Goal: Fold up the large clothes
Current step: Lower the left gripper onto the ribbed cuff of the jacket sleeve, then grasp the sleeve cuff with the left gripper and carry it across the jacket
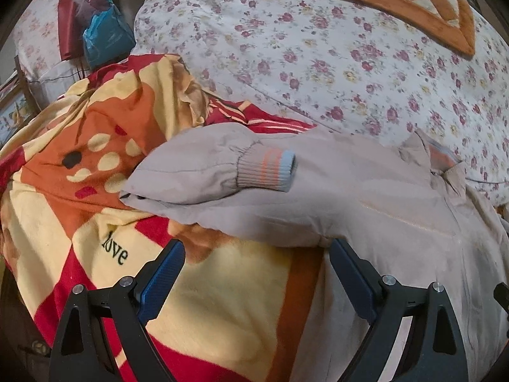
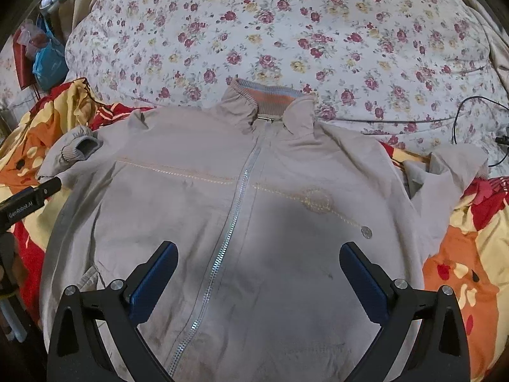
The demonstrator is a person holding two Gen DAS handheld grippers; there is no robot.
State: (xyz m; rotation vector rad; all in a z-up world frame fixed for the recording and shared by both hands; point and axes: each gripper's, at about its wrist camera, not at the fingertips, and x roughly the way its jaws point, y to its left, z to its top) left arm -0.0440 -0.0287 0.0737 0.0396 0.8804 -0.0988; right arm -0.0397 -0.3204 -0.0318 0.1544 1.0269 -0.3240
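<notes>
A beige zip-up jacket lies front-up on a bed, zipper closed, collar at the far end. Its left sleeve is folded across onto the body, with the ribbed cuff pointing right; the cuff also shows in the right wrist view. The right sleeve lies crumpled off to the right. My left gripper is open and empty, just short of the jacket's left edge below the folded sleeve. My right gripper is open and empty above the jacket's lower chest. The left gripper's body shows at the left edge.
The jacket rests on a red, orange and yellow blanket. A floral quilt lies beyond the collar, with an orange mat on it. A black cable lies at the right. Bags hang at the far left.
</notes>
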